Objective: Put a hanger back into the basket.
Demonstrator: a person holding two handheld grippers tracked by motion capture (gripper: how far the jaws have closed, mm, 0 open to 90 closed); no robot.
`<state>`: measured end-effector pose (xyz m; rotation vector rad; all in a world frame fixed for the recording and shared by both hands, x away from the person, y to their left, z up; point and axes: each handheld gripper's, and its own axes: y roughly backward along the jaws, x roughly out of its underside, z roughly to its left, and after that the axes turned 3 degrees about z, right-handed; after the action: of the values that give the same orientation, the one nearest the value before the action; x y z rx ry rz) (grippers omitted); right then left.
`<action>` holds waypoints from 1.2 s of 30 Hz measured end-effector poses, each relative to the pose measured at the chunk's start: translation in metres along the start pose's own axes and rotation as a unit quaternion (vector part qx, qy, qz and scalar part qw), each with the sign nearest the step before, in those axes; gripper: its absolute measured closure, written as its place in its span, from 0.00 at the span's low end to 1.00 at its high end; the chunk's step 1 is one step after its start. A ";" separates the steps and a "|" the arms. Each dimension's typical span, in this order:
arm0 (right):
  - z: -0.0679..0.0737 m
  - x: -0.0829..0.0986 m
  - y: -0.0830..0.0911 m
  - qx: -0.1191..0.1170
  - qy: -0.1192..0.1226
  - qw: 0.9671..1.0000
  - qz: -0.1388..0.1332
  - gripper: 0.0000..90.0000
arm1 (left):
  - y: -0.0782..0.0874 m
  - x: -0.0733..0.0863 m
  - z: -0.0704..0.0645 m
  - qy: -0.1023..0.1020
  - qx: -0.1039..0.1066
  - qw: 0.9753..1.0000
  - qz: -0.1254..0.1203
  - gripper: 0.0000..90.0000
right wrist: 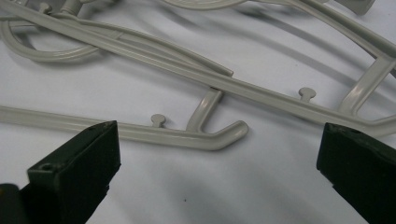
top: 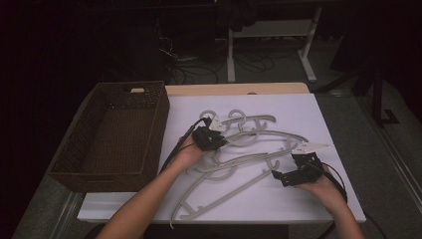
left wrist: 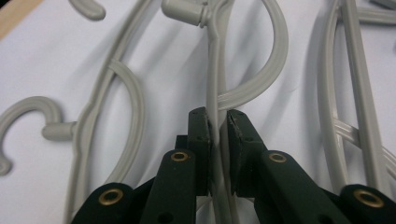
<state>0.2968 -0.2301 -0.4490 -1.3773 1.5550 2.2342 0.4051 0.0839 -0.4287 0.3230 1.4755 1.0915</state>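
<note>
A brown wicker basket (top: 112, 134) sat at the tabletop's (top: 318, 114) left. Just right of it, the left tongs (top: 208, 138) pinched the thin neck of one grey hanger (left wrist: 214, 93) in the tangled pile mid-tabletop. Lifting slowly would likely free it without dragging its neighbours. The right tongs (top: 293, 175) stood spread wide over another hanger's bar (right wrist: 140, 133). Open white surface remained near the front edge.

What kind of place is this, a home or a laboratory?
Probably a laboratory or workshop set up for recording: a table under a white cover, loose cables on the dark floor behind, and metal desk legs. The grey hangers and wicker basket look like props.
</note>
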 end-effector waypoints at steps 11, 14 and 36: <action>0.001 0.000 0.002 -0.005 0.001 1.000 -0.005 0.00 | 0.020 -0.007 0.003 0.020 -0.019 0.999 -0.032 0.91; 0.001 -0.001 0.002 -0.006 0.001 1.000 -0.006 0.00 | 0.030 -0.010 0.006 0.033 -0.025 0.998 -0.039 0.91; -0.001 -0.001 0.002 -0.007 0.000 1.000 -0.009 0.00 | 0.126 -0.040 0.030 0.068 -0.057 0.995 -0.053 0.91</action>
<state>0.2966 -0.2312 -0.4468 -1.3894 1.5251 2.2392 0.3934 0.1329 -0.3028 0.0904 1.5249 1.1250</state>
